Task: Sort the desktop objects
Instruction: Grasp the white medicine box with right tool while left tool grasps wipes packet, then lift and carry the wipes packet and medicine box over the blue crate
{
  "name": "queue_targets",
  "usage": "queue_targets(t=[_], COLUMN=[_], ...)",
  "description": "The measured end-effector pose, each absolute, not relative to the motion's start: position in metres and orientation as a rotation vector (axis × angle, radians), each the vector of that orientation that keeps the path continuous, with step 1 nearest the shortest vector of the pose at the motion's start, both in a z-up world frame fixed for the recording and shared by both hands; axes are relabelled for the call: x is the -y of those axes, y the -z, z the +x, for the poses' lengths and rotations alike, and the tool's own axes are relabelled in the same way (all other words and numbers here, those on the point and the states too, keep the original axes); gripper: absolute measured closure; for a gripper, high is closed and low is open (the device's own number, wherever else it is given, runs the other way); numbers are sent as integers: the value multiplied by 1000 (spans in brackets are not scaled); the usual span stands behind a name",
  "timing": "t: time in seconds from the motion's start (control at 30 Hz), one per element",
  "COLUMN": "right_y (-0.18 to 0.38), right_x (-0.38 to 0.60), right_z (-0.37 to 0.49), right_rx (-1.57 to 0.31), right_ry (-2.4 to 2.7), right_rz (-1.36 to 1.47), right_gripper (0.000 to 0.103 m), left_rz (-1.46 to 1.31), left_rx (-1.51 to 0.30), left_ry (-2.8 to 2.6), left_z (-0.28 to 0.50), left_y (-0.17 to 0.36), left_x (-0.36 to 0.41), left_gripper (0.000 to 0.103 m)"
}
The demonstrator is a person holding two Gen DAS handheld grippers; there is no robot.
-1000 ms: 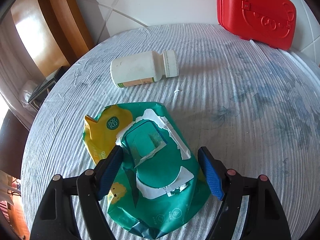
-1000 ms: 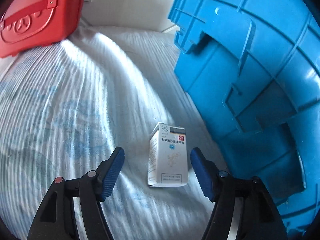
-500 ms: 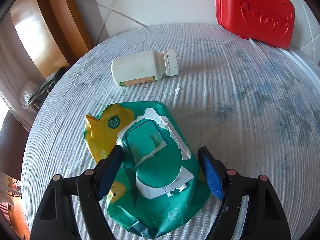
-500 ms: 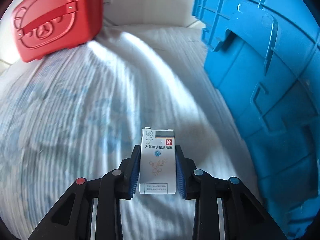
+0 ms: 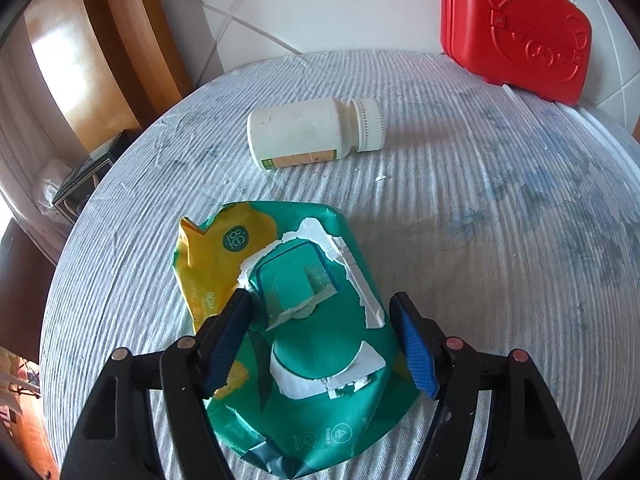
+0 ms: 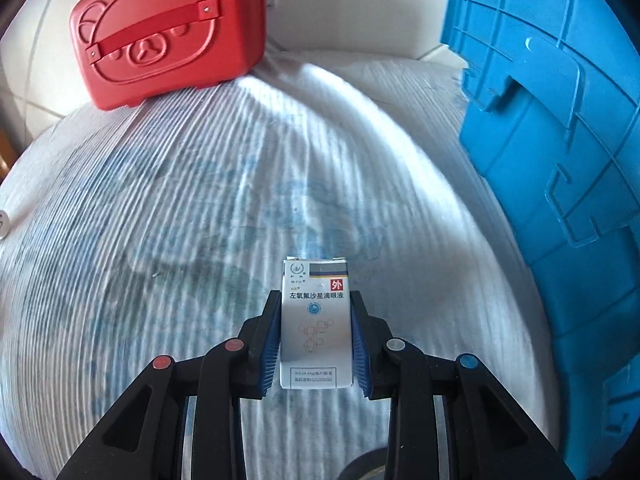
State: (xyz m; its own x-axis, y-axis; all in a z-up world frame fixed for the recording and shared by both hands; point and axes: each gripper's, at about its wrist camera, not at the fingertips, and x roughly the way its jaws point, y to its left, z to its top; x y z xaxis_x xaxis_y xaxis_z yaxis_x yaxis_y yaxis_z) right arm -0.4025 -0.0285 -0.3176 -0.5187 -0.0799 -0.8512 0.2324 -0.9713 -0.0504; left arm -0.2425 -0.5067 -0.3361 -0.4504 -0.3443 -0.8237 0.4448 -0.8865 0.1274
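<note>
Two grippers are busy here. The right gripper (image 6: 316,340) squeezes a small white medicine box (image 6: 315,328) low in the middle of its view, both pads flat on the sides so it won't slip. The big blue bin (image 6: 560,160) fills the right side, likely where the box goes. The left gripper (image 5: 324,340) is closing around the green wipes pack (image 5: 304,340), low in its view, but the pads don't press it yet. A white bottle (image 5: 312,132) lies on its side above.

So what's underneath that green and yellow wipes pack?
The wipes pack lies flat on the striped tablecloth, which shows all around it. Whatever sits directly beneath the pack is covered, so anything there can't be seen.
</note>
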Motion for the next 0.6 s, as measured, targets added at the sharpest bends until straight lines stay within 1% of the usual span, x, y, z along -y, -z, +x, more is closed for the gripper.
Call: queue_targets(t=[0.03,0.1,0.13,0.17,0.23,0.27,0.33,0.4,0.6], right_y=[321,345,347,347,346,345,340,338,315], right_x=[31,66,70,73,76,78,81,86,88], right_z=[-404,-434,-439,-445,-443,-441,-438,-435,-413], right_rx=[-232,-249,-259,-259,-269,-273,-280,-275,-279], right_ry=[2571,2564,2562,2557,2559,2560,2559,2559,2563], right_rz=[1438,1444,1443,1444,1434,1425,1407,1388,1307], right_gripper=[72,72,72,72,72,72,72,72,72], left_rz=[1296,1309,1311,1315,1312,1306,1296,1291,1252], left_rx=[-145,-116,-99,-82,-78,-91,-116,-124,-6], left_ry=[2329,2326,2331,2333,2347,2356,2373,2382,2411], left_z=[-243,-243,-242,-241,-236,-233,-226,-221,-208], left_y=[338,340,339,337,331,329,324,321,302], left_x=[507,504,501,499,497,499,502,502,486], left_gripper=[33,37,44,52,63,65,69,70,70])
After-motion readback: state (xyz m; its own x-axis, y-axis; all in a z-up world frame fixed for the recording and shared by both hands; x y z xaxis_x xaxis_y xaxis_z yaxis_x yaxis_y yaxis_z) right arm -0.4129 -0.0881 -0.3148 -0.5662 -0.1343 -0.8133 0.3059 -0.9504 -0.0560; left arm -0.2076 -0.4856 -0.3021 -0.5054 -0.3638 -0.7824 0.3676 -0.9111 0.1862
